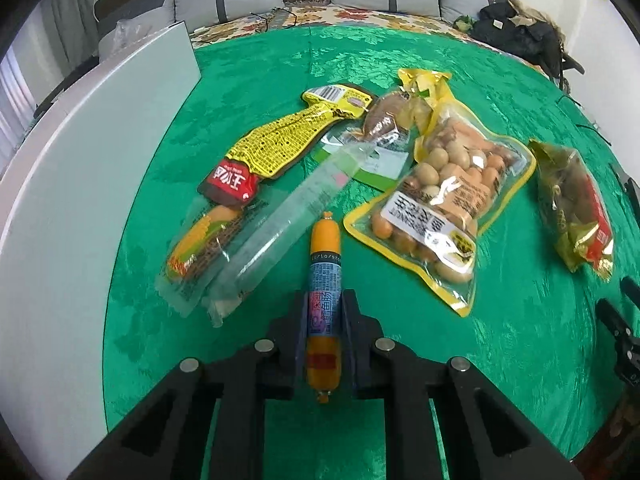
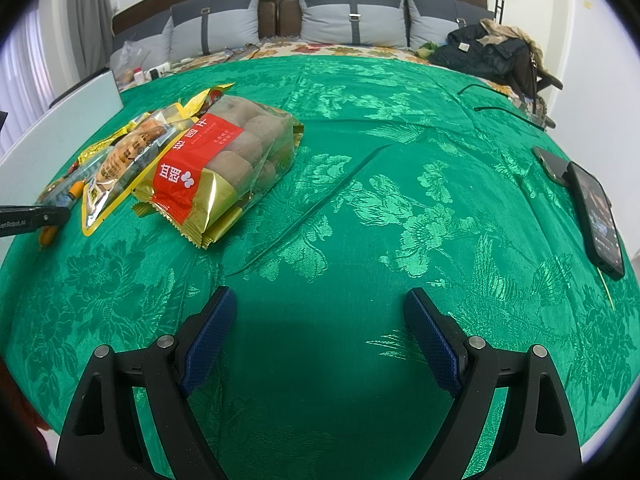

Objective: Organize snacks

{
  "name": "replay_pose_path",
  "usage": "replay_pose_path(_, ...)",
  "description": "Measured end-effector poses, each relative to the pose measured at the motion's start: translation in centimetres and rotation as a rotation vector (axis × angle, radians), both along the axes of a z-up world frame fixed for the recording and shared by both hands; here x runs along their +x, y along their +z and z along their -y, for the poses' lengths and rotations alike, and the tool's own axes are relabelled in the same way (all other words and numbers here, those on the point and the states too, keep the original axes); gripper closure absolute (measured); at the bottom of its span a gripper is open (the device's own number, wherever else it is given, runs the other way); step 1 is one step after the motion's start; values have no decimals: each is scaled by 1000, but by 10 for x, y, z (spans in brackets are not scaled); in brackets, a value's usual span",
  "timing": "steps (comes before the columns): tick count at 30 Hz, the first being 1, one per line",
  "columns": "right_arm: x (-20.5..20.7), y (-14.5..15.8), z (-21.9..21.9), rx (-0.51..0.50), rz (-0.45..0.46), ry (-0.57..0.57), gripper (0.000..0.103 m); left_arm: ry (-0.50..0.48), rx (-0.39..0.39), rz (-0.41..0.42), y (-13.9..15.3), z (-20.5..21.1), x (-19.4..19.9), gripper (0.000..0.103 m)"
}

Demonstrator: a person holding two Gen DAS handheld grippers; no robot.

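My left gripper (image 1: 324,300) is shut on an orange sausage stick (image 1: 325,248) with a blue label, held just above the green cloth (image 1: 280,72). Ahead lie a corn snack pack (image 1: 236,184), a clear tube pack (image 1: 280,224), a yellow-edged bag of nuts (image 1: 444,200), a small brown-filled pack (image 1: 384,118) and a gold and red bag of brown balls (image 1: 572,204). My right gripper (image 2: 320,312) is open and empty over bare cloth. In the right wrist view the gold and red bag (image 2: 224,168) lies ahead to the left, with the nut bag (image 2: 120,168) beyond it.
A white board (image 1: 80,184) borders the cloth on the left. Two phones (image 2: 596,216) lie at the right edge of the cloth. Pillows (image 2: 352,16) and a dark jacket (image 2: 488,52) sit at the back. The left gripper's tip (image 2: 36,216) shows at the left edge of the right wrist view.
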State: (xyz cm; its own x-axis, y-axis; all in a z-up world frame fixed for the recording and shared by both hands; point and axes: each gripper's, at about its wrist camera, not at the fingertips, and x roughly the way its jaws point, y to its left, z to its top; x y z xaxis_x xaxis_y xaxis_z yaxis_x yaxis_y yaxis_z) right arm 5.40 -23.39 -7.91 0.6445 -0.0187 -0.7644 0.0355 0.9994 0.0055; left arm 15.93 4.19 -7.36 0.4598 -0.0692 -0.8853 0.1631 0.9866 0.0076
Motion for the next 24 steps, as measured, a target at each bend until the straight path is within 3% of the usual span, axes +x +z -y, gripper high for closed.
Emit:
replay_pose_path(7,0,0,0,0,0,0,14,-1,-54,-32,2,-6,-32,87)
replay_pose_path(18,0,0,0,0,2,0,14,-36,-22,-9,1,0,-57,87)
replay_pose_path(21,-1,0,0,0,3,0,14,-34,-23,-5,1,-1,-57,85)
replay_pose_path(24,-1,0,0,0,3,-1,14,-39,-32,-8,1,-1,-56,73)
